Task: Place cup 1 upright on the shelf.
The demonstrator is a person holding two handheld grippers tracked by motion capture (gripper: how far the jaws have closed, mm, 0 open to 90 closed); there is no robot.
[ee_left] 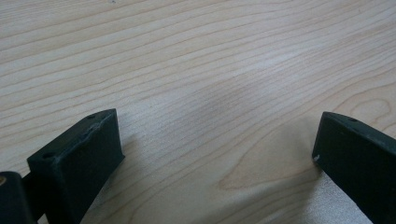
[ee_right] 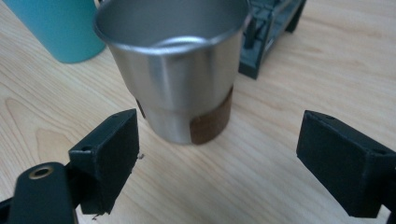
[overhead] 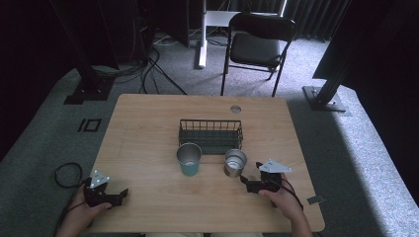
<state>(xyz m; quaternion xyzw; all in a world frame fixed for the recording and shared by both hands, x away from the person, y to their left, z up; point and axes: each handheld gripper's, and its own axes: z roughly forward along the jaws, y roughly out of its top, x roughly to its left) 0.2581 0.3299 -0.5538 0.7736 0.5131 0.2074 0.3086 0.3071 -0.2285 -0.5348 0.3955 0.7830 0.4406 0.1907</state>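
Right gripper view: steel cup point(ee_right: 180, 74), polished, tapered, dark band at base, upright with mouth up, on counter point(ee_right: 299, 60) just ahead of right gripper point(ee_right: 219, 163), jaws wide and apart from it; teal cup point(ee_right: 60, 28) beside, wire basket point(ee_right: 268, 32) behind; left gripper point(ee_left: 215, 163) wide over bare counter.

A light wooden desk point(overhead: 148, 148) stands on grey carpet point(overhead: 356, 143). Behind it a black folding chair point(overhead: 257, 47), dark curtains point(overhead: 316, 15), and cables point(overhead: 148, 69) lie in dim light.
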